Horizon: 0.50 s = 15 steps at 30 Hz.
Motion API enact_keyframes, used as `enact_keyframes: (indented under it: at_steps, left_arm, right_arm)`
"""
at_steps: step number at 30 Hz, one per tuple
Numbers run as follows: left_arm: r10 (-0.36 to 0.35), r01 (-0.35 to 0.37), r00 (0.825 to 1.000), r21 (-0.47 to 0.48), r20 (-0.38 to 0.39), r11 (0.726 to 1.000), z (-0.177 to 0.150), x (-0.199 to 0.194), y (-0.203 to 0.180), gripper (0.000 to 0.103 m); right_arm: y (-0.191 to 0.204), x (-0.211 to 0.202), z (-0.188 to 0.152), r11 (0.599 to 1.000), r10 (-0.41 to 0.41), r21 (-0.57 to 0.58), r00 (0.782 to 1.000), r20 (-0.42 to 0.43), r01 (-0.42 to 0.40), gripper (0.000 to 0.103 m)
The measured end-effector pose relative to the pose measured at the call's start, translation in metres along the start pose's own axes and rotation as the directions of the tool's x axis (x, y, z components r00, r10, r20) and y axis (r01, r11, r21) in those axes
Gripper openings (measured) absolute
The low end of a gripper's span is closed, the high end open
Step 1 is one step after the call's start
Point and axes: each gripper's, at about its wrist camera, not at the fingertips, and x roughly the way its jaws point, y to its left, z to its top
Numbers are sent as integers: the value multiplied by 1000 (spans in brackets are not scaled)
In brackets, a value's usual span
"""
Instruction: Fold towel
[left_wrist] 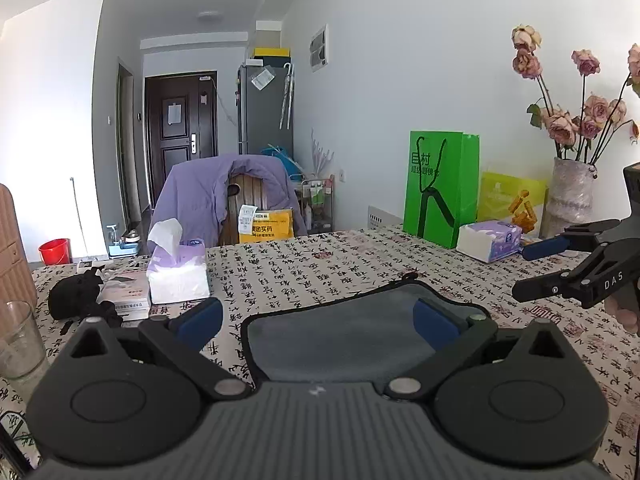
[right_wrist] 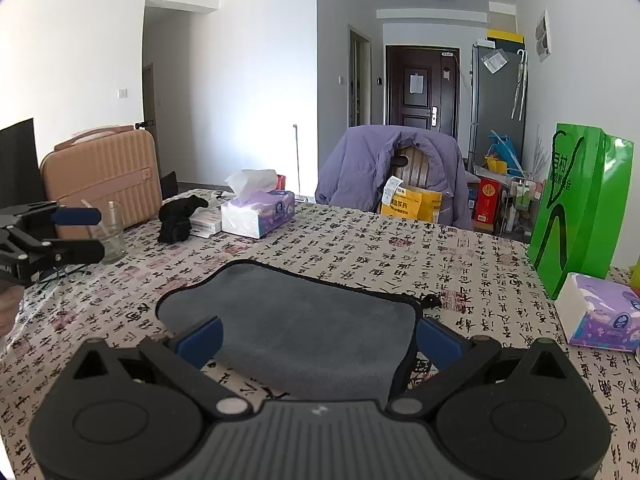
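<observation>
Left gripper (left_wrist: 318, 322): fingers spread, empty, above grey towel (left_wrist: 340, 332) lying flat, lower centre, on calligraphy-print worktop (left_wrist: 320, 260). Right gripper (right_wrist: 320, 338): likewise spread (side arm marked "DAS"). Green bag (left_wrist: 438, 186), upper right, lettering illegible.

Grey towel (right_wrist: 304, 320) with black trim, lying flat on patterned tablecloth, edges slightly curled

At the left of your left view you have a glass (left_wrist: 18, 340), a black cloth (left_wrist: 78, 296) and a tissue box (left_wrist: 176, 276) on the printed tablecloth (left_wrist: 320, 264). At the right stand a green bag (left_wrist: 440, 188) and a vase (left_wrist: 570, 196) of dried roses. Centre back, a purple jacket (left_wrist: 208, 196) drapes a chair, and your right view shows a suitcase (right_wrist: 104, 176) at the left.
</observation>
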Motion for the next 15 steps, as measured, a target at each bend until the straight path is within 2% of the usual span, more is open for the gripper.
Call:
enact_keyframes:
  at_steps: [15]
  left_arm:
    - [4,-4,1000,-14,27,1000,-15,-42,-9,103]
  right_arm:
    - [16,-41,-17,1000,-6,11,1000,29,6,103]
